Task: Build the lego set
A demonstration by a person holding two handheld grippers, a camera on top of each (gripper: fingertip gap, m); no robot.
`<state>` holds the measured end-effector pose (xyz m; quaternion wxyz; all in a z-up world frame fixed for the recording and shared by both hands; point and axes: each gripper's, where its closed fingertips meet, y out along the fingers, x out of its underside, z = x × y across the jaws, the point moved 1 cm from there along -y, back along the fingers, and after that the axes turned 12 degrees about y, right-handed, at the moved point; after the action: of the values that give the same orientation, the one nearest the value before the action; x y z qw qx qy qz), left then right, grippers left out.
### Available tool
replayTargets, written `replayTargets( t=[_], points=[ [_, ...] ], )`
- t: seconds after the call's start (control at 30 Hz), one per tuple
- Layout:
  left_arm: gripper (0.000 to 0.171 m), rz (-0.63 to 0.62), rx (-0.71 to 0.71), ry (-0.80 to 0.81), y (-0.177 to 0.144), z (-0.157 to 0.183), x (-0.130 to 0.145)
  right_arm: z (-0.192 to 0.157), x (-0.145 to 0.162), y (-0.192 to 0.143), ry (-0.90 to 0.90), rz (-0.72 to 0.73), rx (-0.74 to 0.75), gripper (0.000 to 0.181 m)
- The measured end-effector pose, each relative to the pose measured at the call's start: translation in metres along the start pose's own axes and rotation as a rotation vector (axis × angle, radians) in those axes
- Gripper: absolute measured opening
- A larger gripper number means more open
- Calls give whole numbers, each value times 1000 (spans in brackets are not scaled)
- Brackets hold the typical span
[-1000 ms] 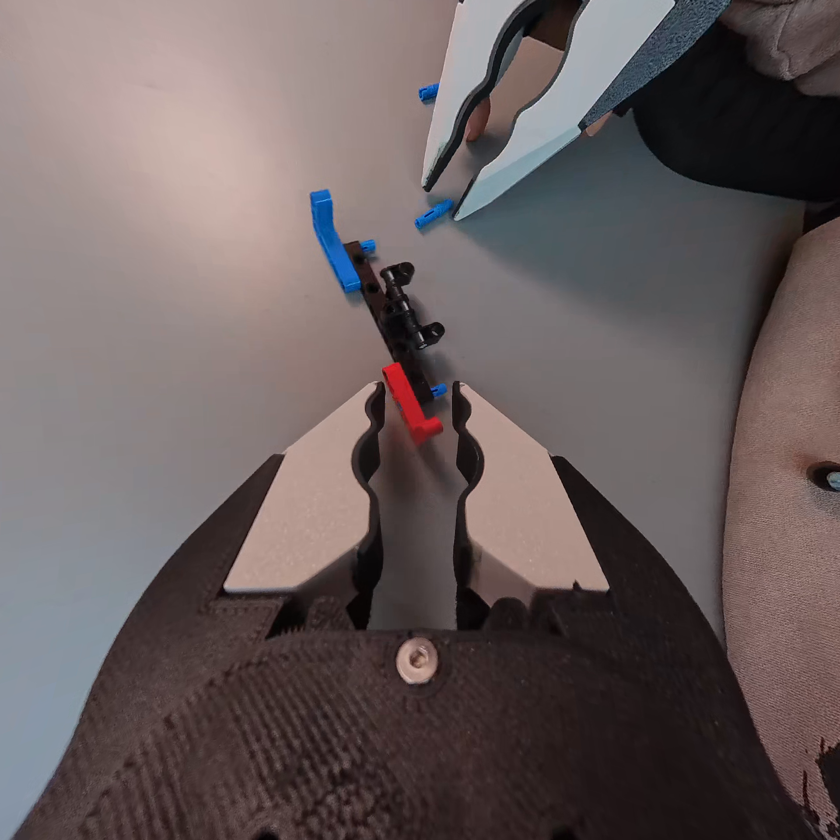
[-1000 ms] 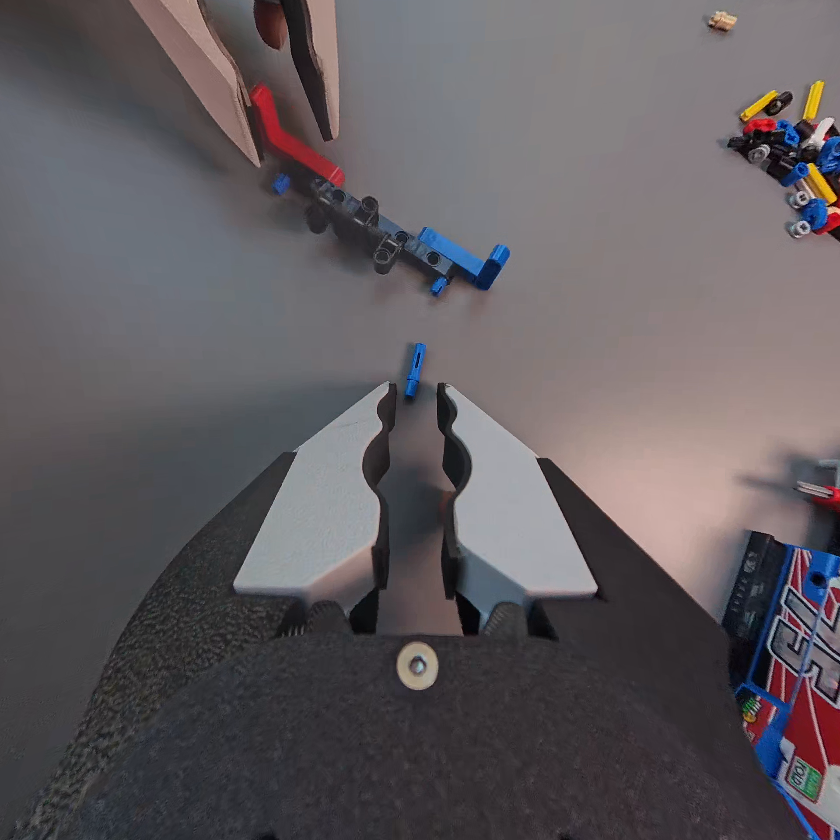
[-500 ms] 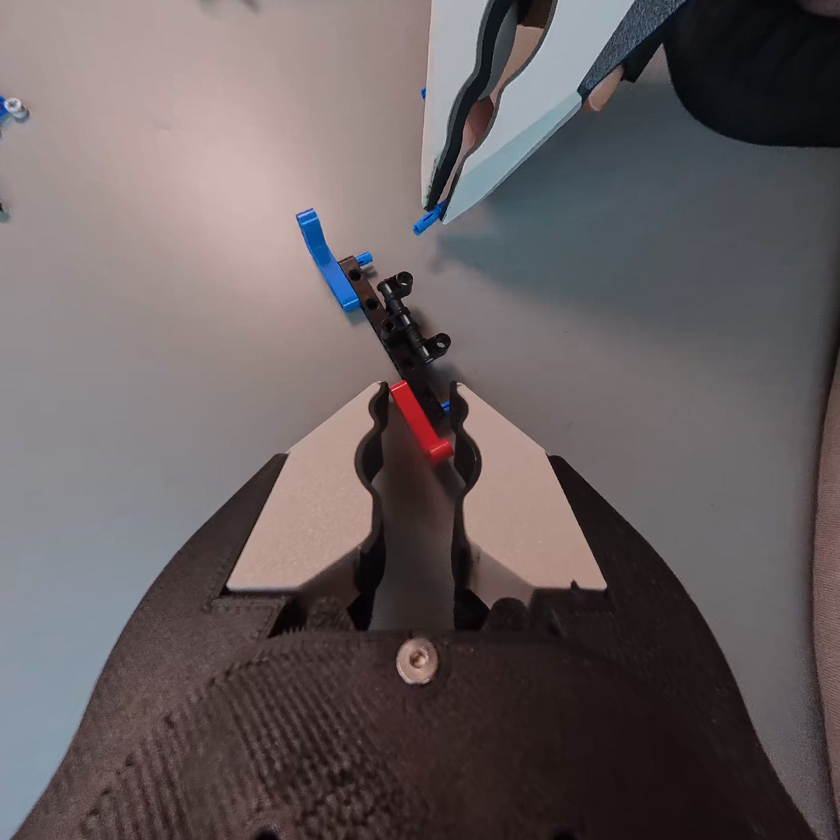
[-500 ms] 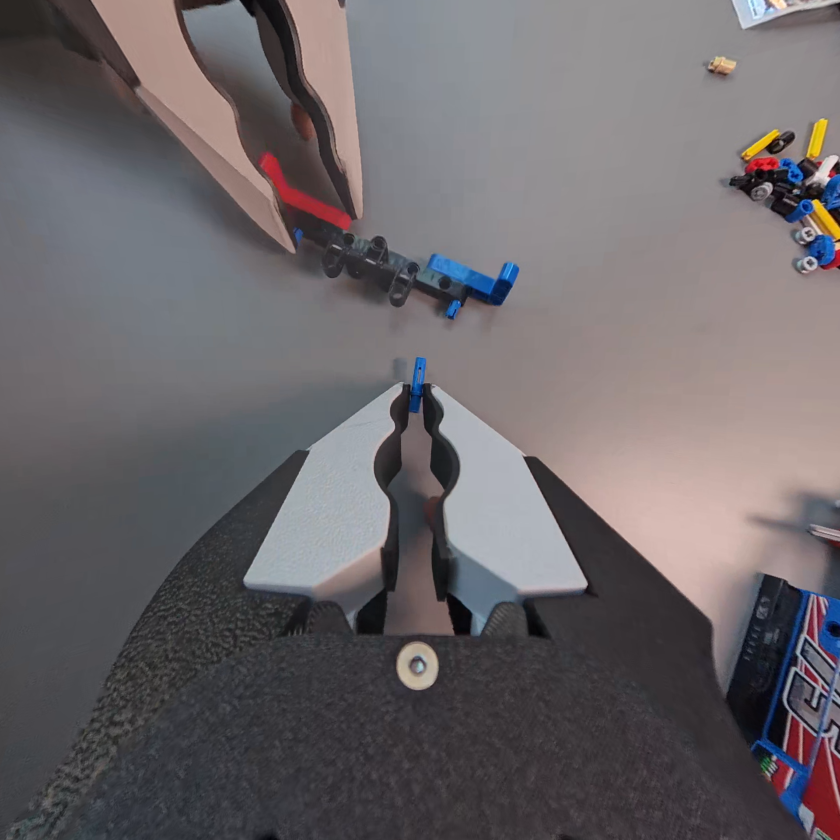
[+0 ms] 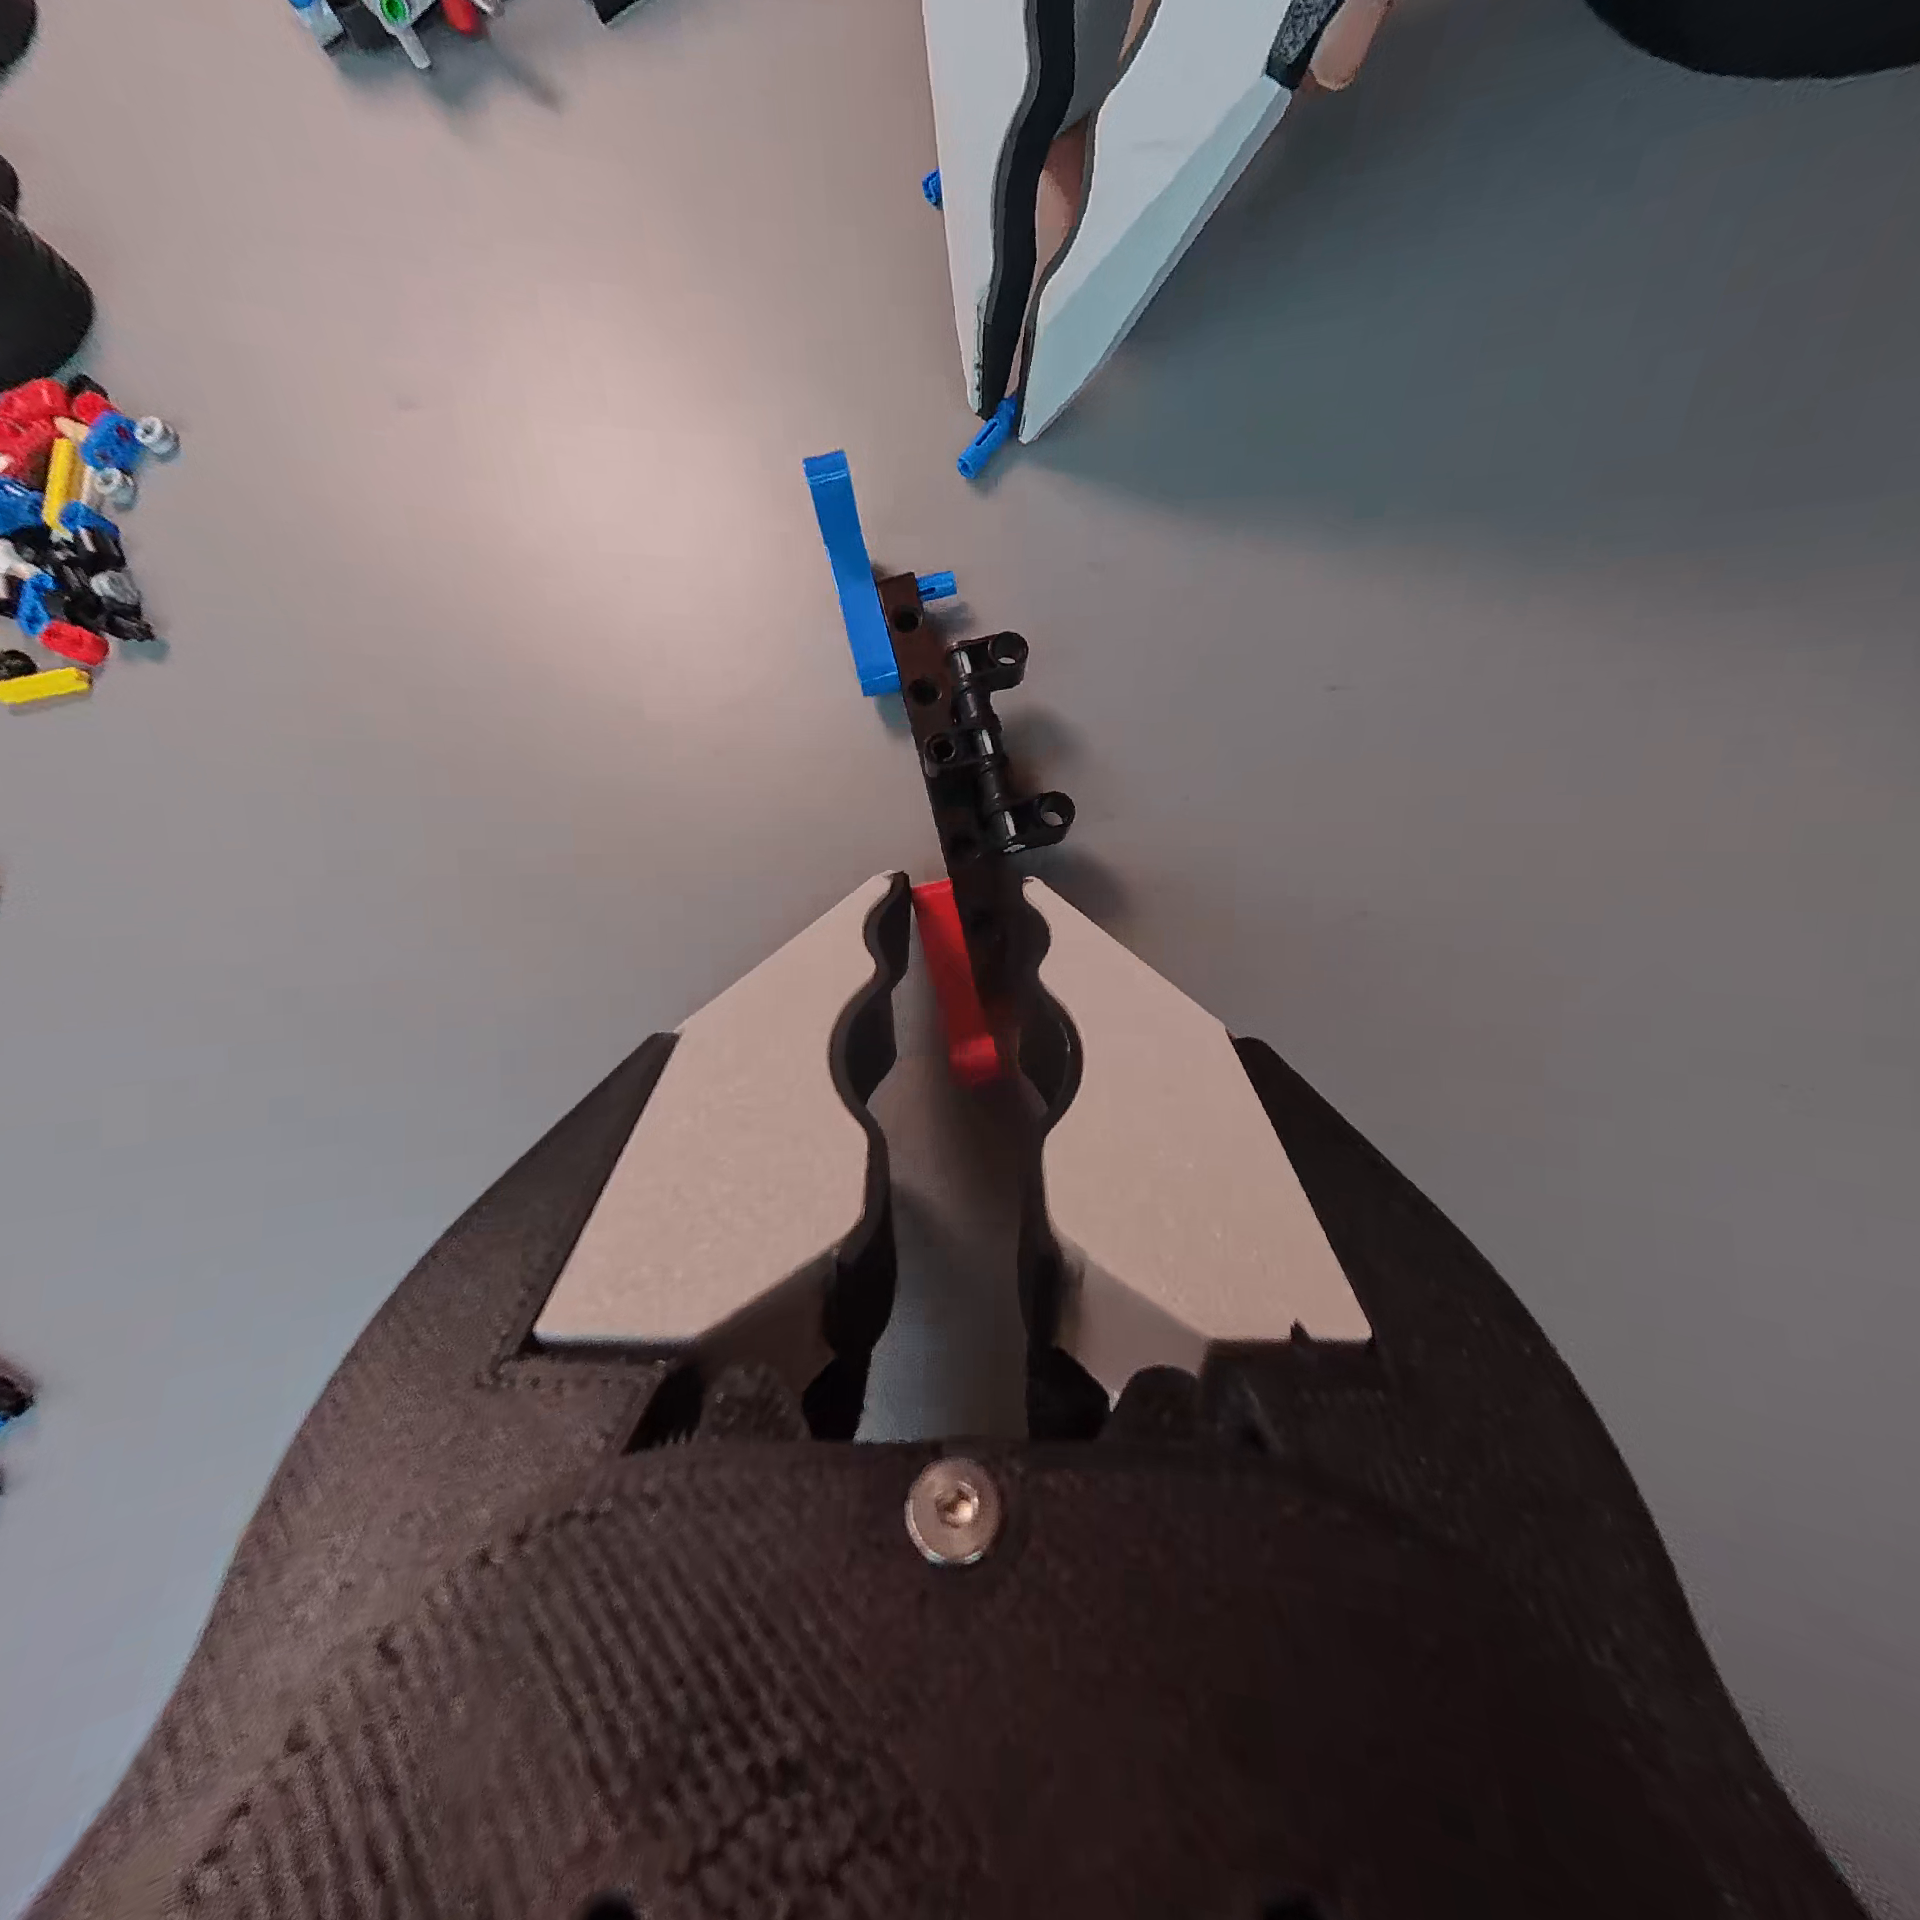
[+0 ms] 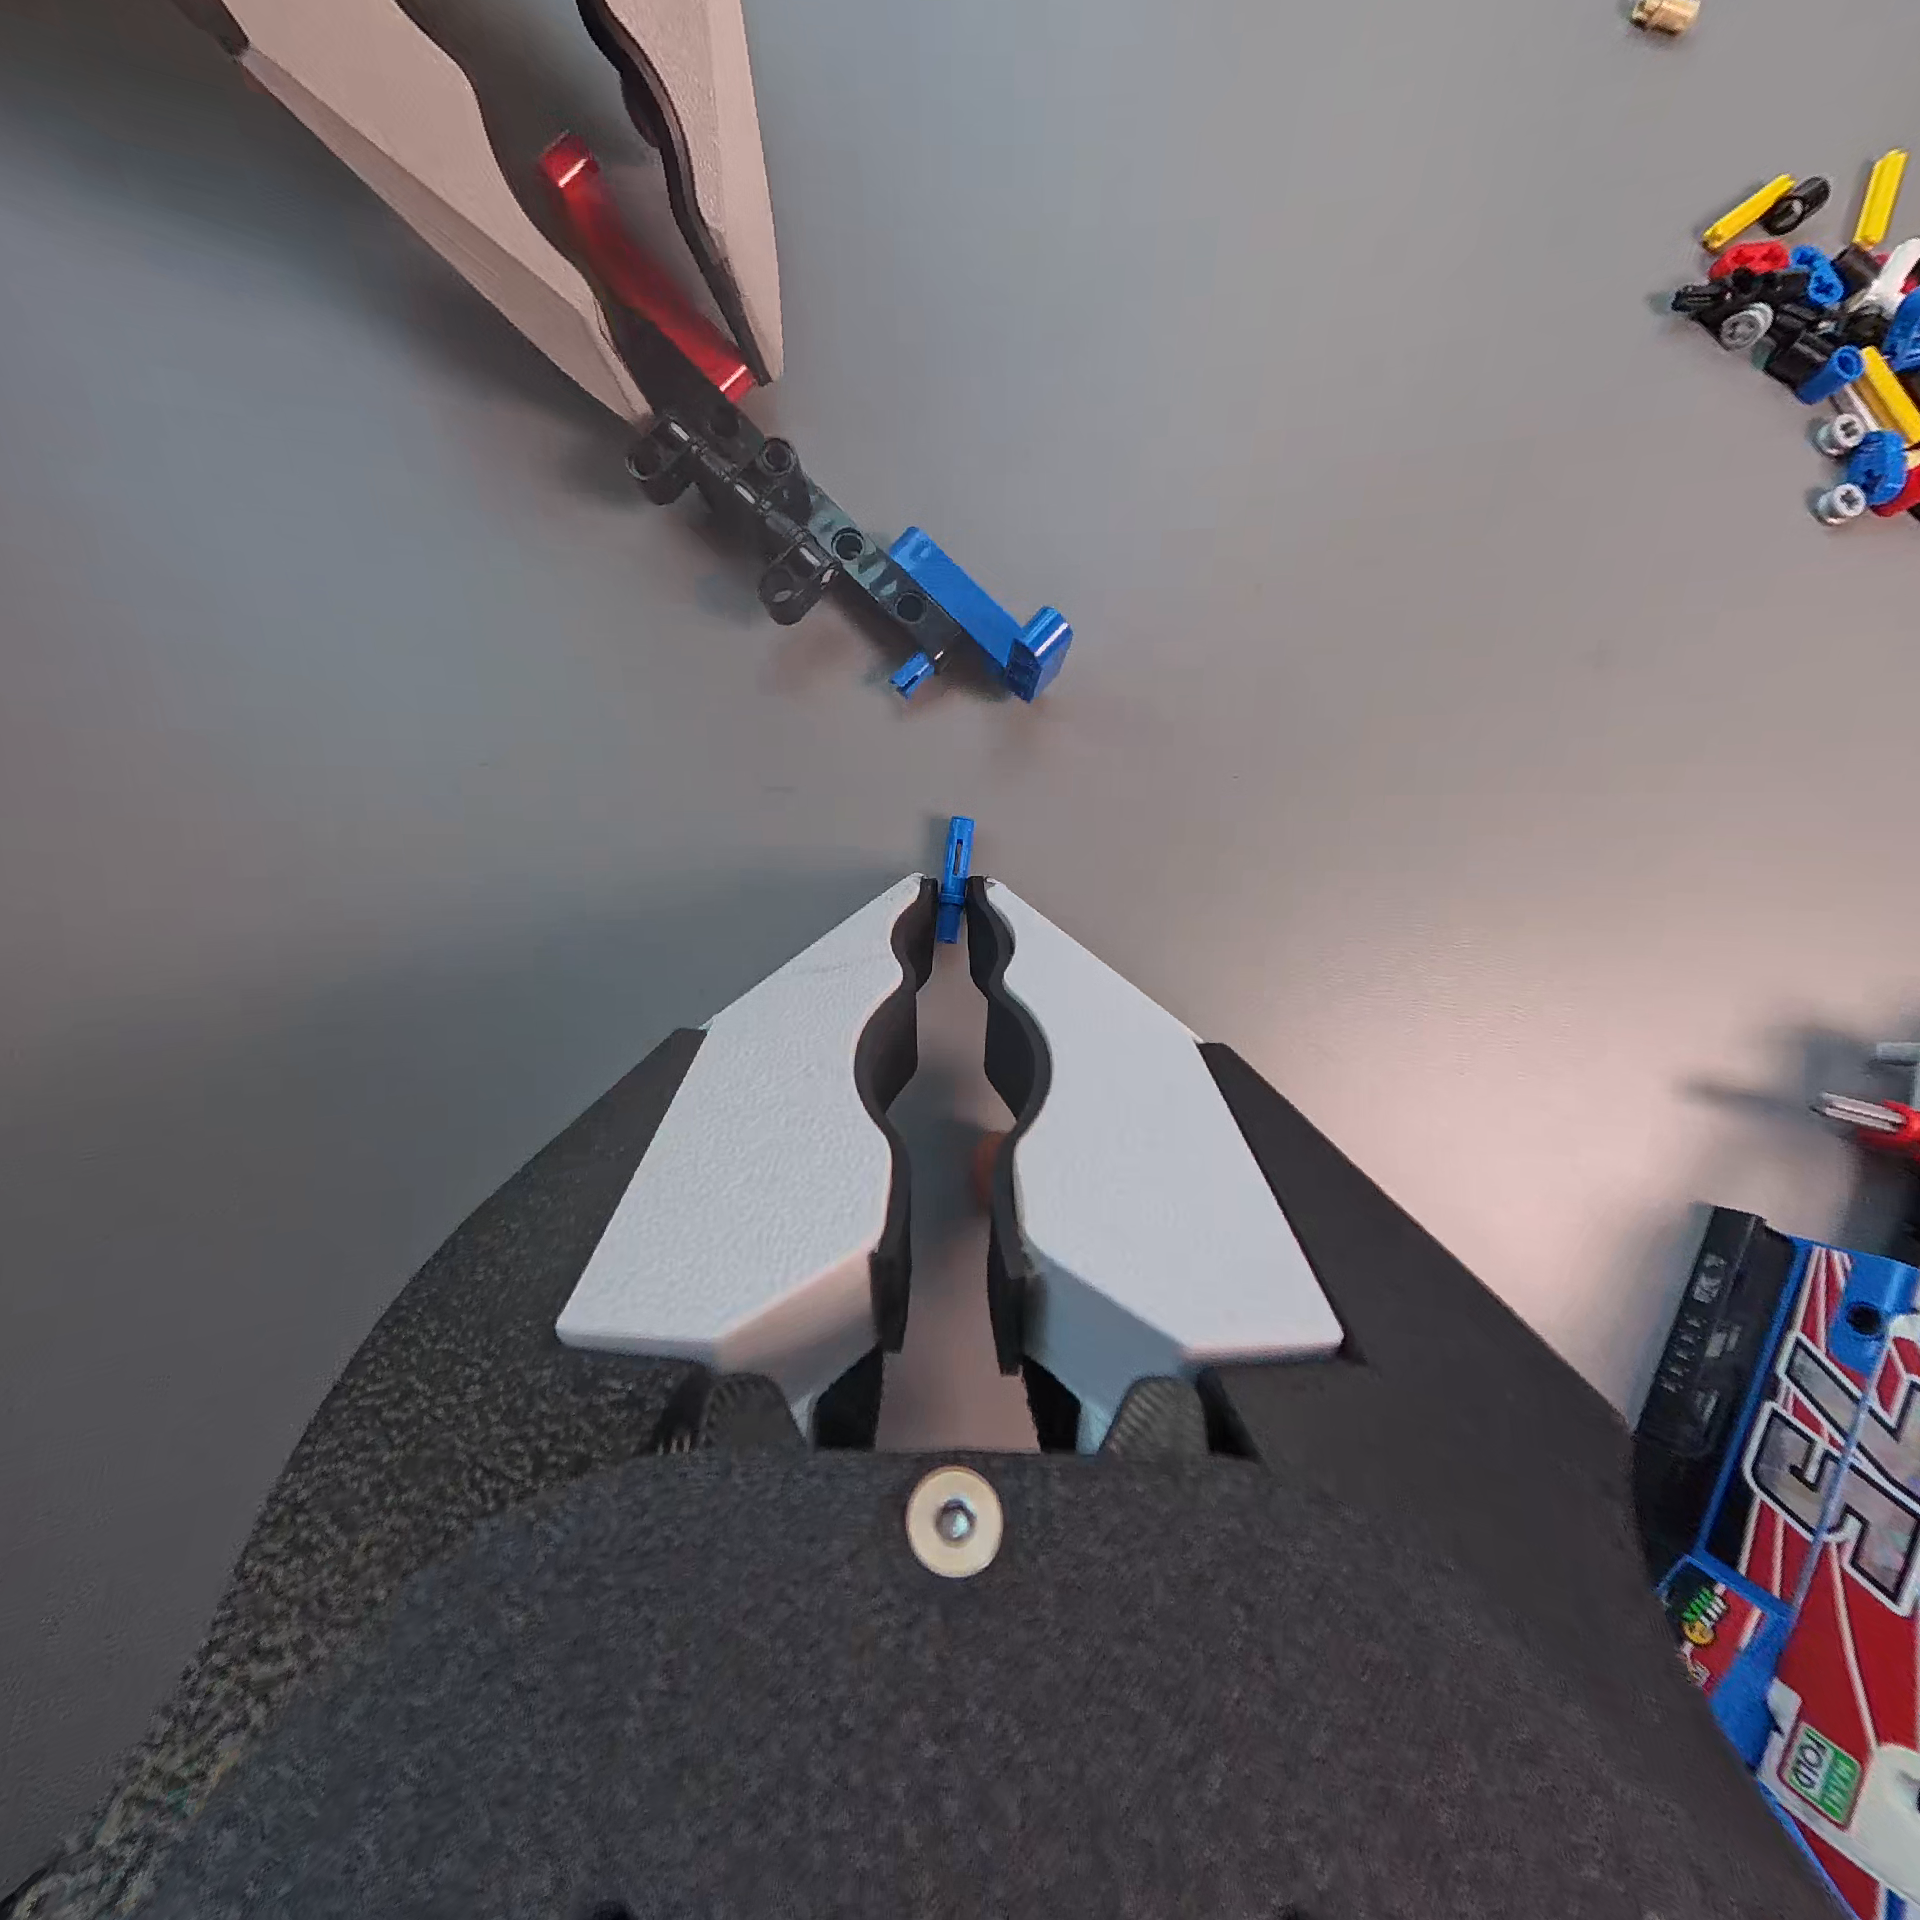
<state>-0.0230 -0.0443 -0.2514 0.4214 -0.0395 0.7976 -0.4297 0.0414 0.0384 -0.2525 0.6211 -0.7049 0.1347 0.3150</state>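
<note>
A lego assembly (image 5: 961,748) lies on the grey table: a black beam with black connectors, a blue L-piece (image 5: 847,571) at the far end and a red L-piece (image 5: 951,977) at the near end. My left gripper (image 5: 961,883) is closed around the red end and the beam. In the right wrist view the assembly (image 6: 831,540) lies ahead, with the left gripper (image 6: 696,364) on its red piece (image 6: 634,281). My right gripper (image 6: 951,883) is shut on a small blue pin (image 6: 954,862) that sticks out past its tips. It also shows in the left wrist view (image 5: 1003,416), just beyond the blue L-piece.
A pile of loose pieces (image 5: 62,551) lies left of the left gripper and shows at the right in the right wrist view (image 6: 1839,312). A blue and red printed lego body (image 6: 1818,1507) sits at the lower right. Another blue pin (image 5: 930,192) lies behind the right gripper. Left tips to right tips: about 10 centimeters.
My right gripper closed on the blue pin. My left gripper slid forward over the red end and narrowed on it, and the assembly turned in line with its fingers.
</note>
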Motion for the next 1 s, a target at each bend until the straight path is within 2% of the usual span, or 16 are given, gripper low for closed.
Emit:
replayTargets(
  t=[0.13, 0.27, 0.33, 0.43, 0.53, 0.63, 0.67, 0.7, 0.73, 0.8, 0.87, 0.9, 1.0],
  points=[
    [17, -38, -124, 170, 0, -9, 0, -1, 1, -1, -6, 0, -4, 6],
    [16, -46, -264, 389, -2, -16, -5, 3, -19, -13, 25, 112, -21, 25],
    [16, -52, -341, 493, -2, -20, -10, 4, -34, -18, 43, 166, -57, 30],
    [16, -18, -421, 675, -4, -17, -21, 0, -36, -8, 34, 125, -168, 43],
    [16, 13, -468, 799, -5, -11, -29, -2, -35, 7, 20, 94, -237, 41],
    [16, 38, -462, 841, -6, -7, -30, -3, -32, 14, -71, 73, -237, 25],
    [16, 51, -449, 829, -6, -6, -30, -5, -33, 14, -88, 76, -245, 16],
    [16, 80, -427, 783, -6, -5, -31, -5, -33, 14, -107, 77, -235, 16],
    [24, 126, -364, 692, -6, -2, -31, -6, -33, 14, -135, 81, -221, 15],
    [52, 235, -192, 416, -10, 3, -35, -8, -35, 11, -202, 108, -175, 6],
    [54, 326, -81, 178, -17, -2, -40, -10, -33, 10, -262, 115, -135, 5],
    [52, 339, -67, 108, -19, -7, -39, -14, -34, 9, -289, 126, -132, 5],
    [51, 277, -67, 104, -14, -12, -27, -25, -32, 8, -345, 123, -153, 5]
  ],
)
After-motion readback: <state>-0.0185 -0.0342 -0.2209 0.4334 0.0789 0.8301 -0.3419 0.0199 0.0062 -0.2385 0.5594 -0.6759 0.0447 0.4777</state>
